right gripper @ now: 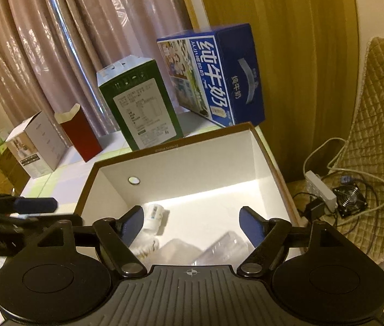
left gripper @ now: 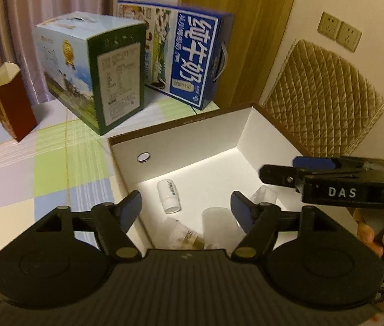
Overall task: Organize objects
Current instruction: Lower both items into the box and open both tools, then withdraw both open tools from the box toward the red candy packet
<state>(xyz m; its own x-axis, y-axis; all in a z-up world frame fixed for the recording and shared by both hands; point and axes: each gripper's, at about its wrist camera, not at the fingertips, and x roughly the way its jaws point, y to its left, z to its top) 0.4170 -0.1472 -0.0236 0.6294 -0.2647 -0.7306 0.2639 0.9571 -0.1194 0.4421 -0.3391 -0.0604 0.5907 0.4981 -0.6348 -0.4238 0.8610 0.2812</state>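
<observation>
An open white-lined cardboard box (left gripper: 219, 125) (right gripper: 219, 157) sits on the checked tablecloth. Inside lie a small white bottle (left gripper: 169, 195) (right gripper: 154, 214), clear plastic cups (left gripper: 219, 225) (right gripper: 224, 247) and a wrapped item (left gripper: 186, 233). My left gripper (left gripper: 186, 212) is open and empty, above the box's near left corner. My right gripper (right gripper: 192, 225) is open and empty, above the box's near side. The right gripper also shows at the right edge of the left wrist view (left gripper: 328, 179); the left gripper also shows at the left edge of the right wrist view (right gripper: 28, 206).
Behind the box stand a green-and-white carton (left gripper: 94, 73) (right gripper: 140, 108) and a blue milk carton (left gripper: 189, 54) (right gripper: 219, 76). A red box (left gripper: 12, 103) (right gripper: 80, 133) and a grey-white box (right gripper: 37, 146) stand left. A quilted chair (left gripper: 325, 97), power strip (right gripper: 319, 187) and fan (right gripper: 349, 198) are on the right.
</observation>
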